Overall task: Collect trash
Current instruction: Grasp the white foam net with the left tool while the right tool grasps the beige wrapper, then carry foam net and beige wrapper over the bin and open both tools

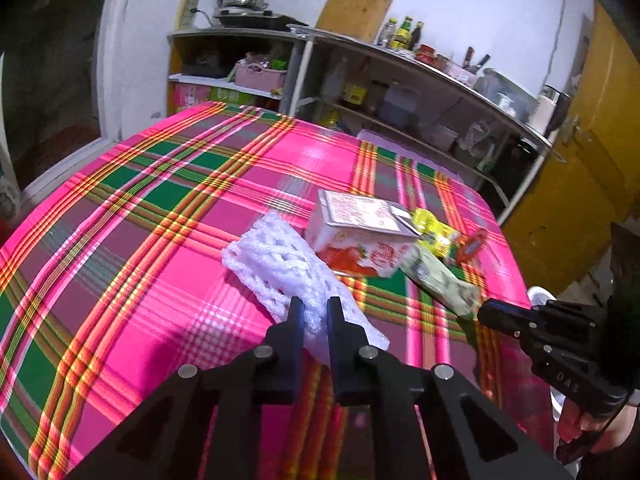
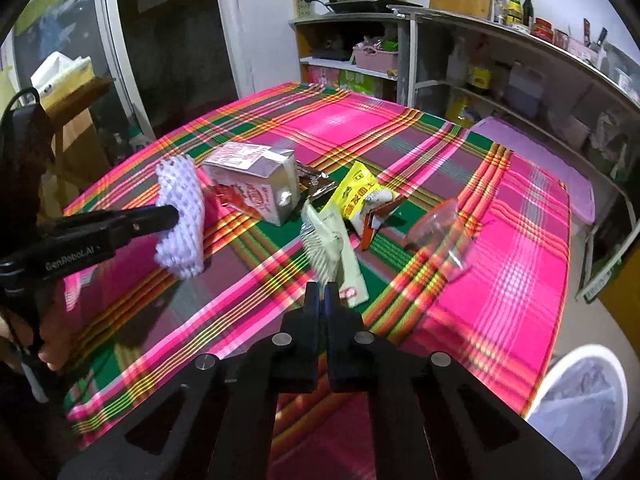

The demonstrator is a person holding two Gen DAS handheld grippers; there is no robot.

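Observation:
My left gripper point(image 1: 316, 306) is shut on a white foam fruit net point(image 1: 280, 268); in the right wrist view the net point(image 2: 180, 216) hangs lifted off the cloth from the left gripper point(image 2: 172, 214). My right gripper point(image 2: 322, 292) is shut on the near end of a pale green wrapper point(image 2: 332, 248), also seen in the left wrist view point(image 1: 440, 280) with the right gripper point(image 1: 486, 312) at its end. A milk carton point(image 2: 256, 184) lies on its side. A yellow packet point(image 2: 360, 196) and a clear wrapper with red print point(image 2: 436, 228) lie to the right.
The table carries a pink plaid cloth point(image 2: 500, 240). A white bin with a plastic liner point(image 2: 580, 404) stands on the floor at the table's right corner. Metal shelves with bottles and boxes point(image 2: 520, 80) run along the back wall. A wooden stand point(image 2: 72, 112) is at left.

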